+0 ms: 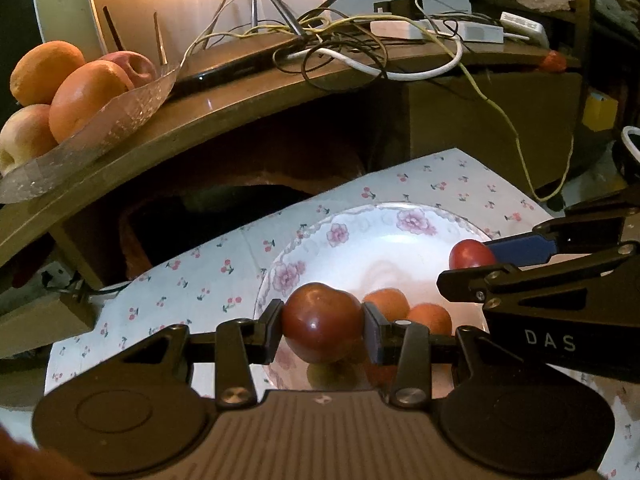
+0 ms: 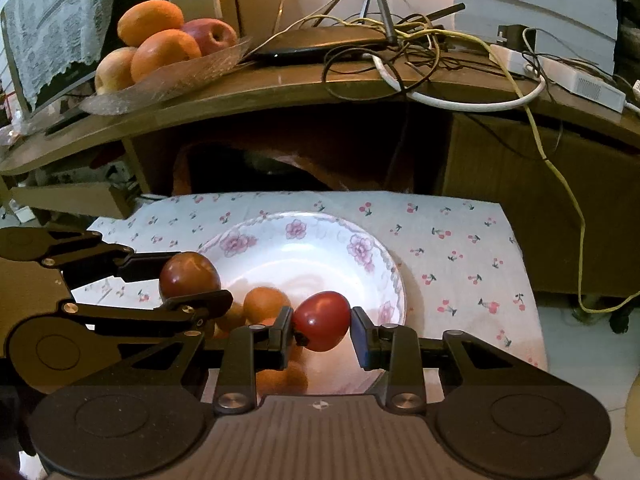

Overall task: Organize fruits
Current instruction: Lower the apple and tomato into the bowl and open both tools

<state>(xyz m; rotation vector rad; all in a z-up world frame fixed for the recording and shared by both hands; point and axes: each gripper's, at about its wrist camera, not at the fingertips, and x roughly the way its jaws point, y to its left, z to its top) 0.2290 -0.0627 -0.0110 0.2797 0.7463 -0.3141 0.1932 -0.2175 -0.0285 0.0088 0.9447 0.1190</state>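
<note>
My left gripper (image 1: 323, 325) is shut on a dark red tomato-like fruit (image 1: 320, 312) and holds it over the near rim of a white bowl with pink flowers (image 1: 360, 232). Two small orange fruits (image 1: 390, 303) lie inside the bowl. My right gripper (image 2: 322, 330) is shut on a brighter red fruit (image 2: 322, 318) above the same bowl (image 2: 296, 228). In the left wrist view the right gripper (image 1: 478, 266) comes in from the right with its fruit (image 1: 470, 252). The right wrist view shows the left gripper (image 2: 192, 282) at the left with the dark fruit (image 2: 188, 272) beside an orange fruit (image 2: 264, 302).
The bowl sits on a white cloth with cherry print (image 2: 460, 240). Behind it a wooden desk (image 2: 300, 84) carries a glass tray (image 2: 176, 76) of oranges and apples, a tangle of cables (image 2: 400, 36) and white power adapters (image 2: 576, 80). A yellow cable (image 2: 576, 216) hangs at the right.
</note>
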